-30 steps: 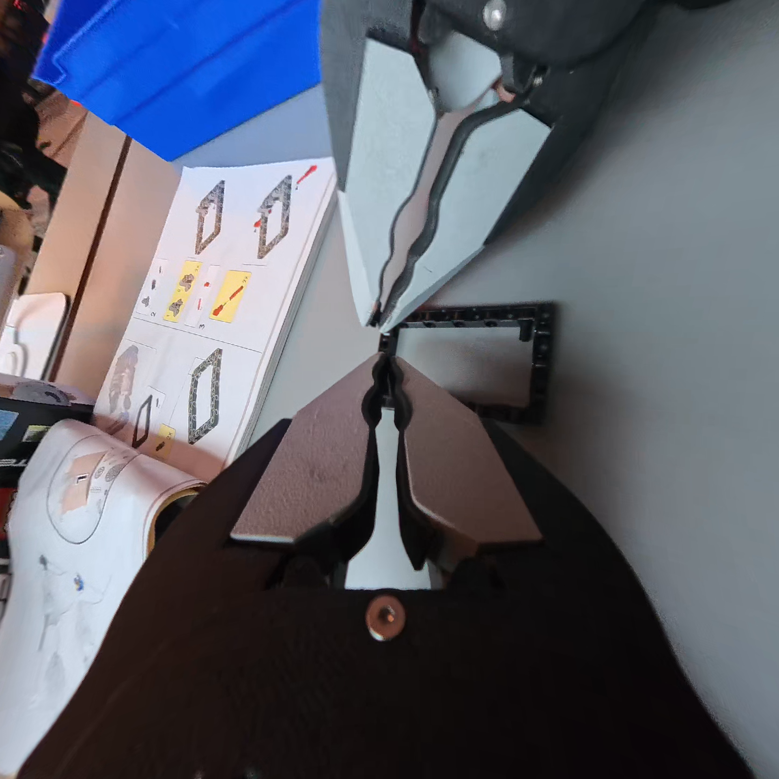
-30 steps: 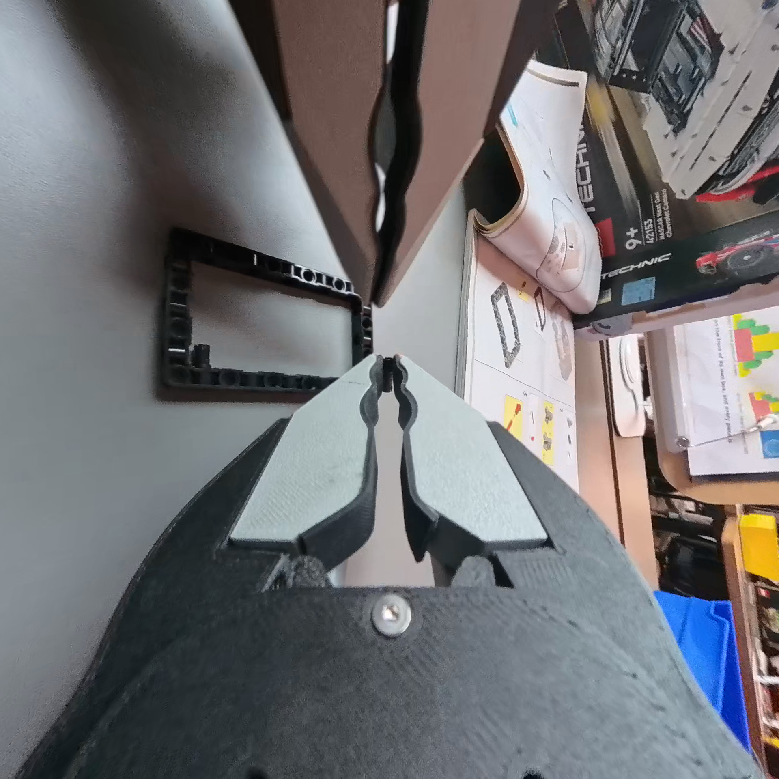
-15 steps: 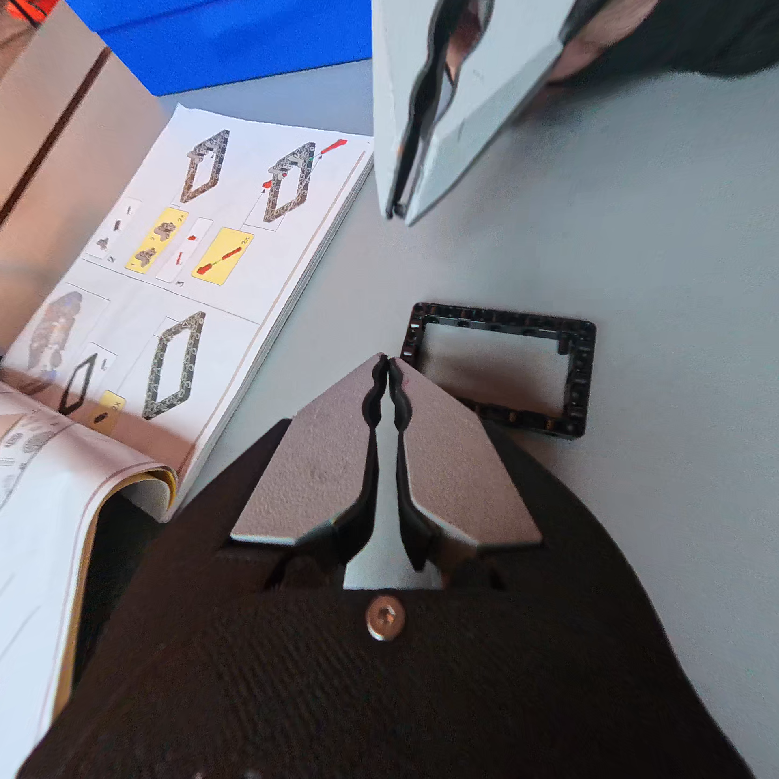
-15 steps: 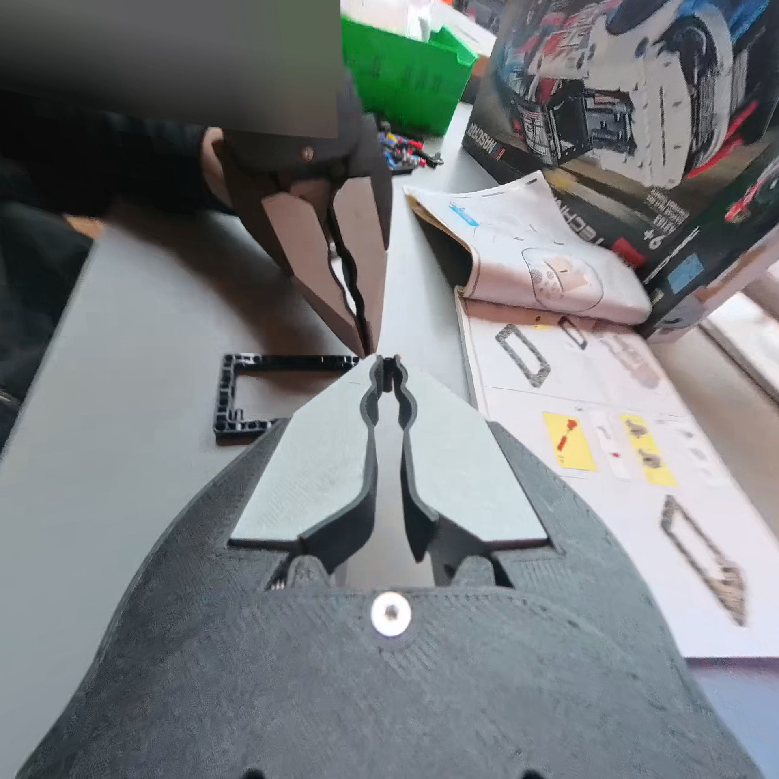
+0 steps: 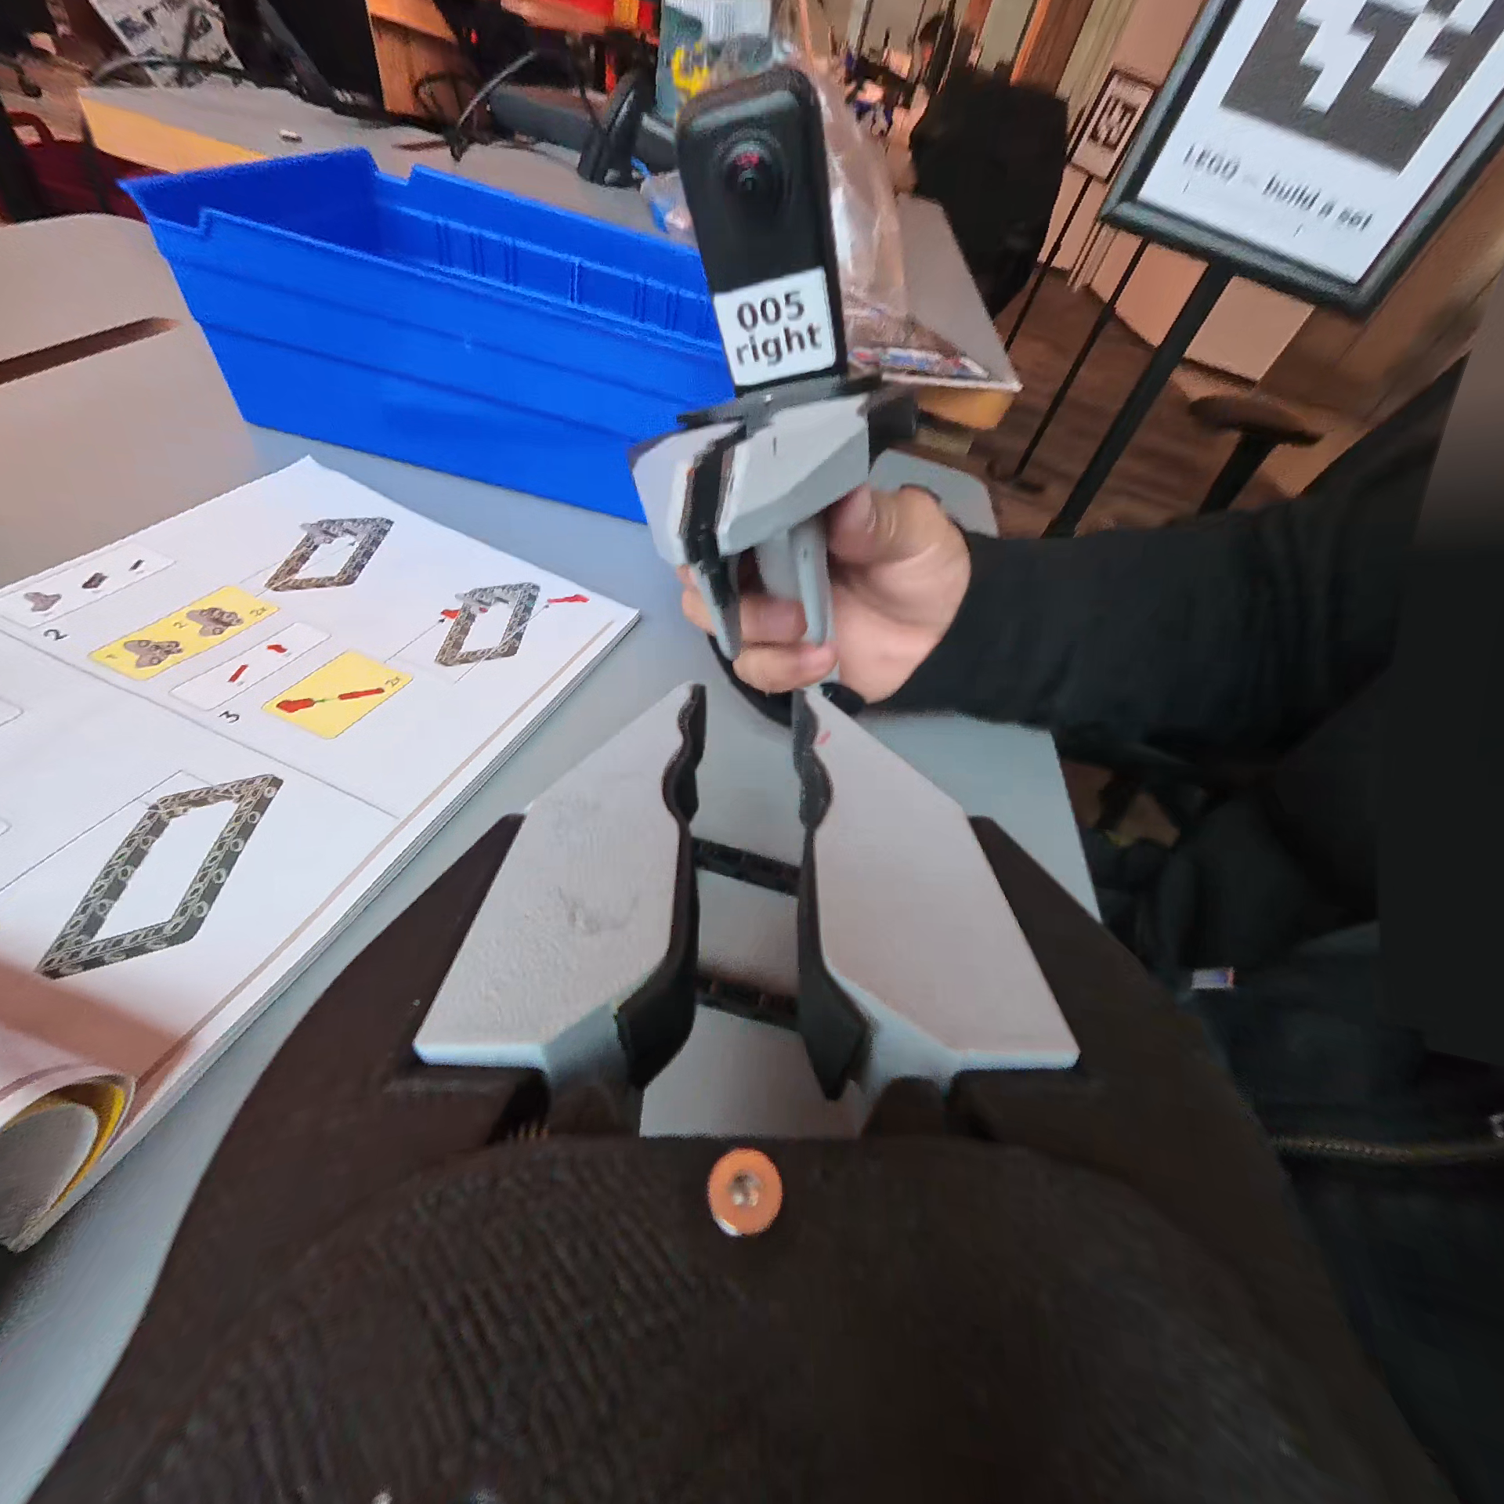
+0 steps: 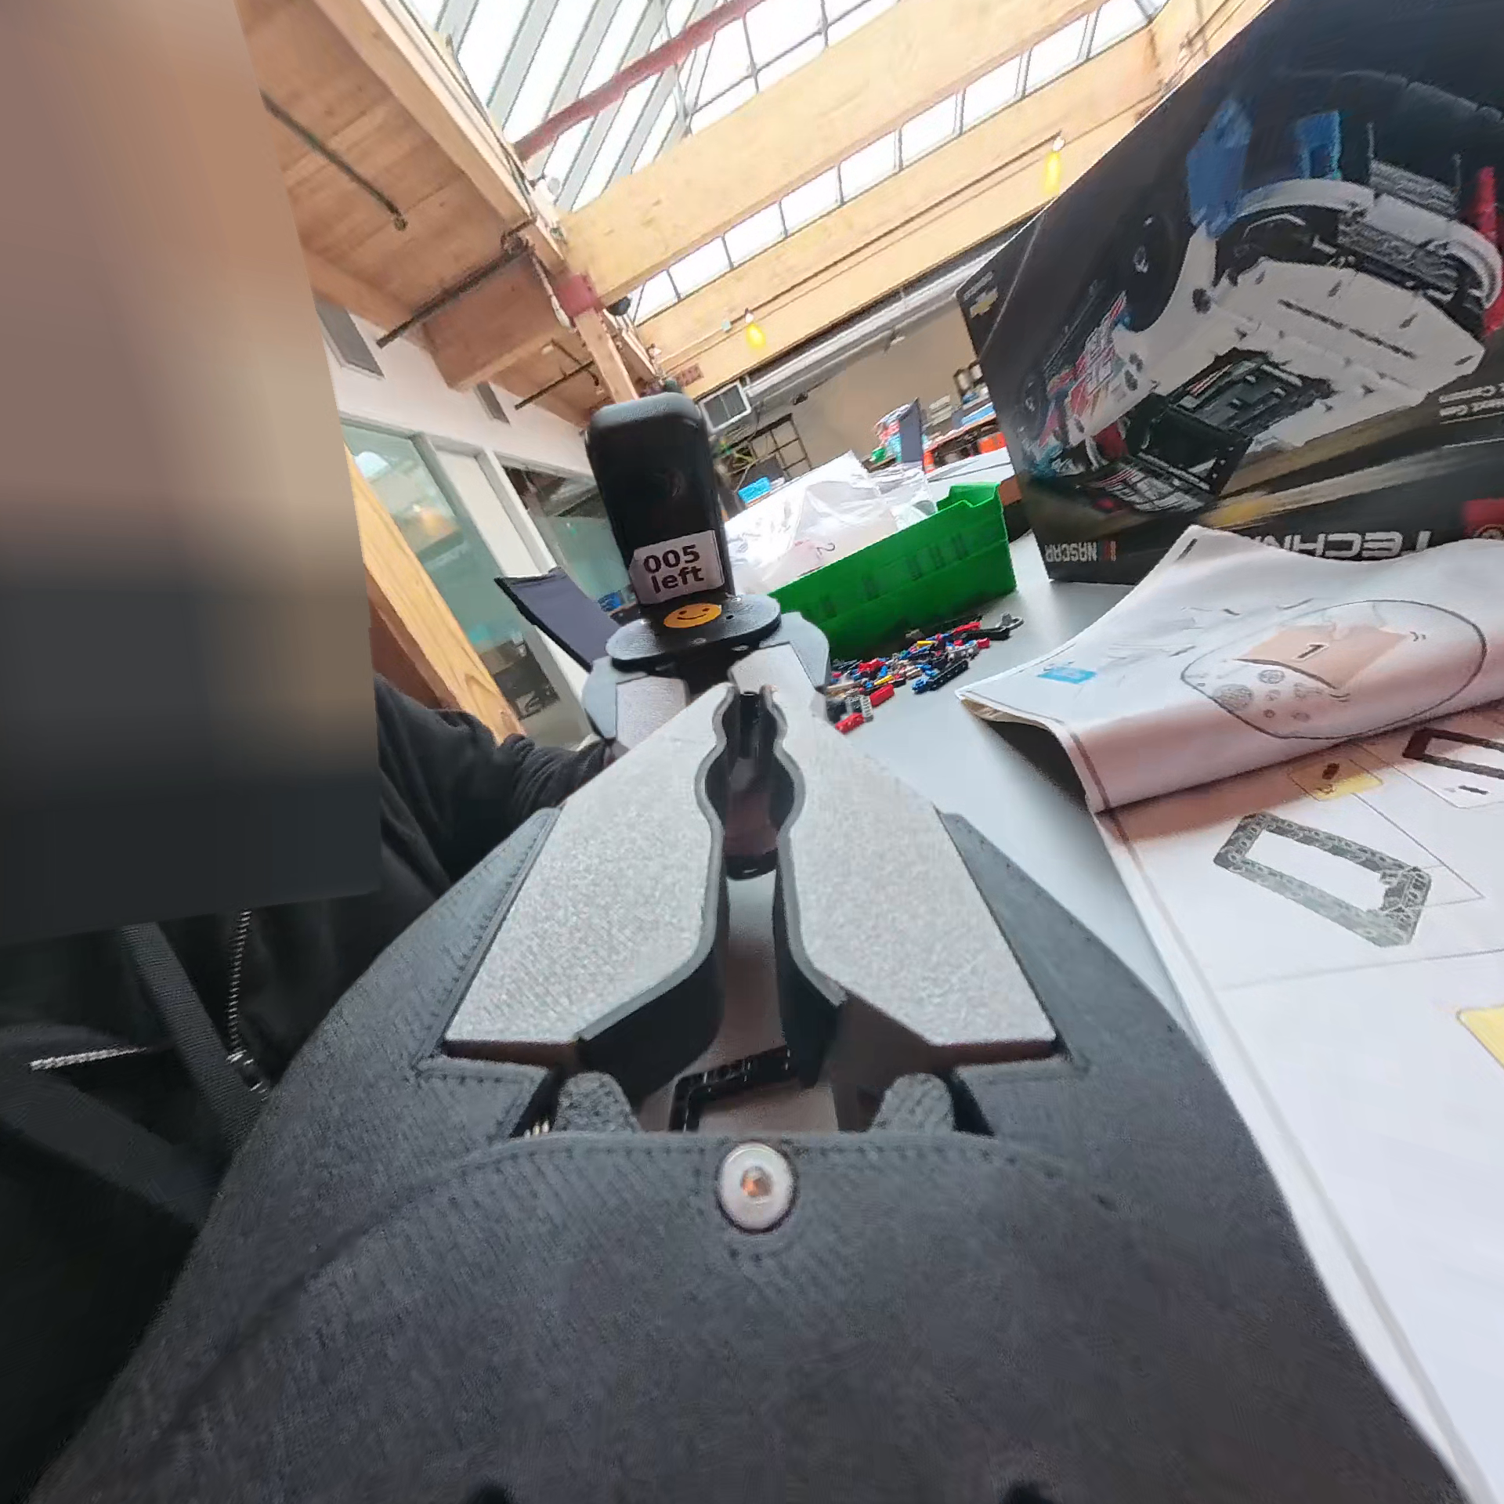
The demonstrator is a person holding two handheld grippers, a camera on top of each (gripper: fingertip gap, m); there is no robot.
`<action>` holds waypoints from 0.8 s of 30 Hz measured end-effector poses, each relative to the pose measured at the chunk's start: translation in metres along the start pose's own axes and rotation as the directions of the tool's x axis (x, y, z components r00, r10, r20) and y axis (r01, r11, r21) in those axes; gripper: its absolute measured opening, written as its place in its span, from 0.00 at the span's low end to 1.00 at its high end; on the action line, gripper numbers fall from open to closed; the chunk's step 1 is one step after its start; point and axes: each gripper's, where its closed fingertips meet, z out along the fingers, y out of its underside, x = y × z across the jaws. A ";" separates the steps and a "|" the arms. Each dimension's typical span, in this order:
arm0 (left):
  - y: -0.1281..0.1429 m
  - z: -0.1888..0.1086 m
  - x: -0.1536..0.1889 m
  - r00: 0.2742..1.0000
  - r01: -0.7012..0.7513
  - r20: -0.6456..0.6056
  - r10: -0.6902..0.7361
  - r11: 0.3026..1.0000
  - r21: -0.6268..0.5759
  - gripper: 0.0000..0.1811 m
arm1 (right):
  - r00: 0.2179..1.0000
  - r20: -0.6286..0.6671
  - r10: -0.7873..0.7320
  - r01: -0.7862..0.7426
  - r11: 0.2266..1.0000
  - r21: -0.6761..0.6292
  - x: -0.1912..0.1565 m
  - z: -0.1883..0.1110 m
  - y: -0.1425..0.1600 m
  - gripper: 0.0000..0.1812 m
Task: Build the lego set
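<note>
Frame [image 5: 745, 867], black and rectangular, lies on your tabletop [image 5: 122, 423], mostly hidden under both grippers. Left gripper [image 5: 747, 716]: fingers have parted since a moment ago, empty. Right gripper [image 6: 749, 706]: fingers nearly together, holding nothing. Both have lifted and levelled out. Manual [image 5: 244, 732] lies open beside it.

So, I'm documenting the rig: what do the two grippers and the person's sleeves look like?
The left gripper has a black textured body and grey wedge fingers with wavy black pads. The right gripper is dark grey and similar. Each carries a black camera with a white label. Sleeves are black.
</note>
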 end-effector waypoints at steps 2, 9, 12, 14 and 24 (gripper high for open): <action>-0.003 -0.001 -0.003 1.000 0.021 0.017 -0.021 1.000 0.021 0.10 | 0.999 -0.027 -0.027 0.027 1.000 -0.005 0.001 0.005 0.003 0.00; -0.006 -0.008 -0.014 0.996 0.032 0.077 -0.035 0.998 0.045 0.01 | 0.968 -0.164 -0.190 0.178 0.980 -0.084 0.008 0.015 0.013 0.00; -0.004 -0.009 -0.016 0.995 0.018 0.095 -0.021 0.999 0.028 0.00 | 0.959 -0.180 -0.217 0.203 0.975 -0.094 0.008 0.016 0.014 0.00; -0.004 -0.011 -0.017 0.990 -0.018 0.141 0.016 1.000 0.013 0.00 | 0.953 -0.188 -0.236 0.222 0.971 -0.092 0.008 0.016 0.013 0.00; 0.006 -0.005 -0.016 0.990 -0.059 0.129 0.065 0.997 -0.047 0.00 | 0.933 -0.207 -0.294 0.263 0.951 -0.163 0.010 0.014 0.022 0.00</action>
